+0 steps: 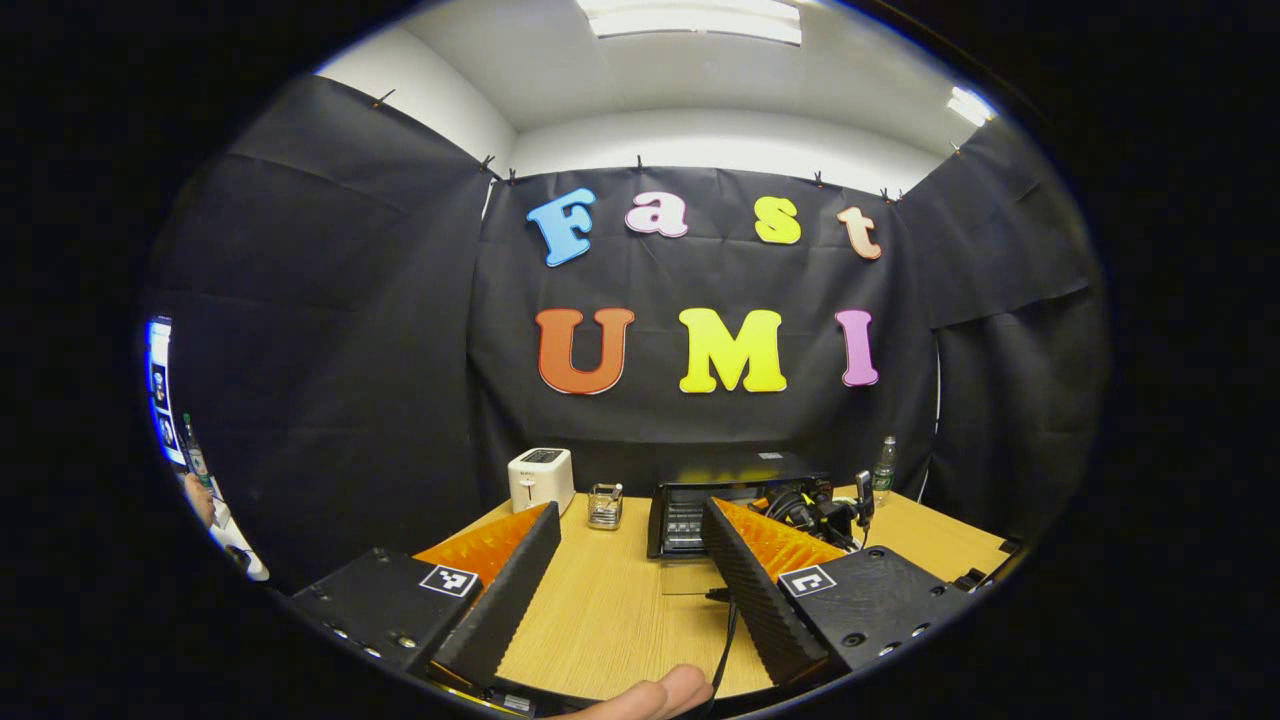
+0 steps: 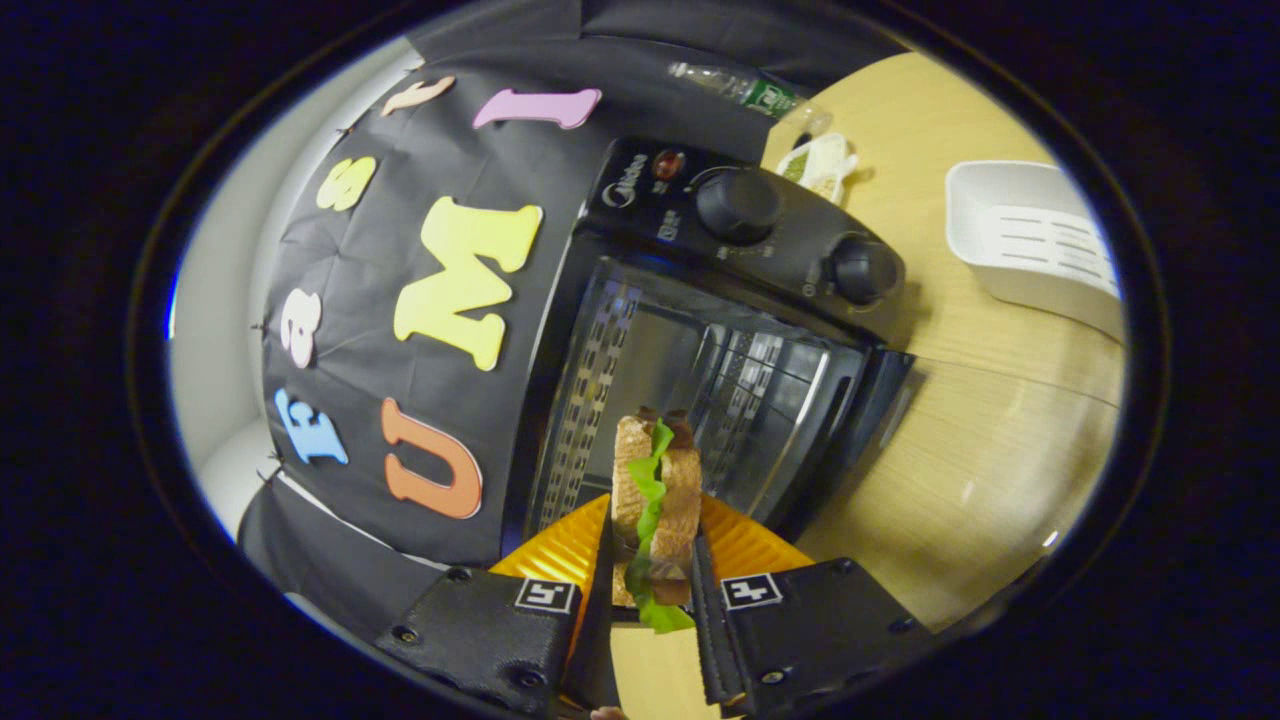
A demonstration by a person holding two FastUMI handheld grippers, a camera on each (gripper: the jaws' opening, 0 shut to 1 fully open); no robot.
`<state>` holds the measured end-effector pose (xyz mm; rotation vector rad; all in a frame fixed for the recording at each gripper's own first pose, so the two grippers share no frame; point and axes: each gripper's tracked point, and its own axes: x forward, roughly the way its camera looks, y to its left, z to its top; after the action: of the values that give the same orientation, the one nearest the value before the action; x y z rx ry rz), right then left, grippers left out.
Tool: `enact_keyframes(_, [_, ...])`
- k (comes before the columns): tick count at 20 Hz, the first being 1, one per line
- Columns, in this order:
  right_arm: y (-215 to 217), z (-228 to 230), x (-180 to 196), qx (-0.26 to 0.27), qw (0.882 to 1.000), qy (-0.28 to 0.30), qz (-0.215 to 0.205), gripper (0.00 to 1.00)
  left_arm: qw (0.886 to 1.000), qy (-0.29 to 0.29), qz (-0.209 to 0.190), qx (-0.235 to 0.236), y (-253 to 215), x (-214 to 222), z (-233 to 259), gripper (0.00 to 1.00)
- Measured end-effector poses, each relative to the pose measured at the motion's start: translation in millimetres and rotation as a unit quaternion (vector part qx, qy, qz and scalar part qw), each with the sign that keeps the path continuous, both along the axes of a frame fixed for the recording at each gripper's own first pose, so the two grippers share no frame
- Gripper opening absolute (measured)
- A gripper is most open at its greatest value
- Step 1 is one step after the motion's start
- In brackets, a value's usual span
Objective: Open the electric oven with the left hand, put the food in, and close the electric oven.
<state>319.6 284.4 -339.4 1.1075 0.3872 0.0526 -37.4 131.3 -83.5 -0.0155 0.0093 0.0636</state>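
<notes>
Gaping oven [image 2: 700, 370]; right tongs [image 2: 650, 575] pinching sandwich [image 2: 655, 500].

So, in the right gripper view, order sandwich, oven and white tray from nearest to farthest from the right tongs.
1. Sandwich: clamped between the right tongs.
2. Oven: just ahead, door open.
3. White tray: farthest, on the table beyond the oven's knob side.
</notes>
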Motion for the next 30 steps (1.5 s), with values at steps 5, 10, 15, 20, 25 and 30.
enact_keyframes(5, [1,-7,38,-0.046,0.999,-0.01,-0.022,0.34,0.999,0.026,0.011,-0.026,5,9,-18,0.93])
enact_keyframes(10, [9,-29,58,-0.053,0.998,0.009,-0.022,0.34,0.999,0.033,0.006,-0.034,5,13,-23,0.93])
enact_keyframes(15, [7,-38,64,-0.073,0.997,0.012,-0.022,0.42,0.999,0.029,-0.01,-0.015,-5,17,-26,0.92])
enact_keyframes(20, [-10,-36,65,-0.172,0.984,0.019,-0.038,0.65,0.999,0.039,-0.012,-0.027,-4,17,-39,0.92])
enact_keyframes(25, [-5,-32,60,-0.254,0.967,0.005,-0.006,0.94,0.997,0.061,0.016,-0.039,15,18,-57,0.93])
enact_keyframes(30, [2,-40,56,-0.357,0.932,0.008,0.063,1.0,0.996,0.071,0.025,-0.051,22,18,-67,0.93])
